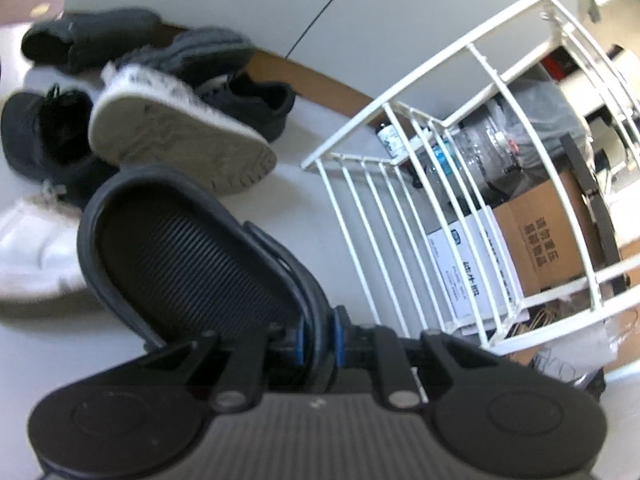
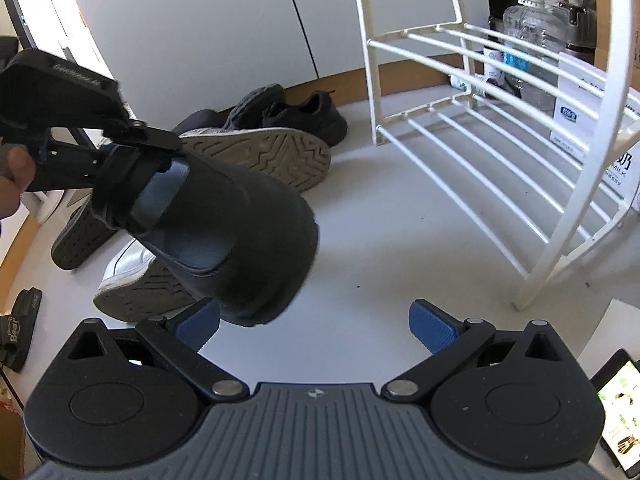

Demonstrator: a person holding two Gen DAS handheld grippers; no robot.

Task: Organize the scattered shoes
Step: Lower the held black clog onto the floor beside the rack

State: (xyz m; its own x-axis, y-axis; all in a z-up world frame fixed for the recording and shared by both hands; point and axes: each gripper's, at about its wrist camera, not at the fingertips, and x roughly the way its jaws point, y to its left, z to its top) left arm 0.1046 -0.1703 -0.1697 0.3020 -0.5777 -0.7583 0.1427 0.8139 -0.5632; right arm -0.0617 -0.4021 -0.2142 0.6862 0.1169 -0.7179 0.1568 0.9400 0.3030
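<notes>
Slipper [image 2: 224,232] hangs clamped in our left gripper [image 1: 318,336], toe down over the floor; rack [image 2: 500,128] lies to its right; our right gripper [image 2: 314,328] jaws stand apart, empty

A big clear plastic water bottle [image 2: 534,28] is seen up at about 1 o'clock, with a white carton [image 2: 580,96] parked just beside it toward 2 o'clock. In the left wrist view a brown cardboard box [image 1: 548,236] with dark printing is tucked in at 3 o'clock. A lit phone screen [image 2: 618,412] is caught at the edge around 4 o'clock. The grey wall panels [image 2: 208,24] are spread across 12 o'clock.
</notes>
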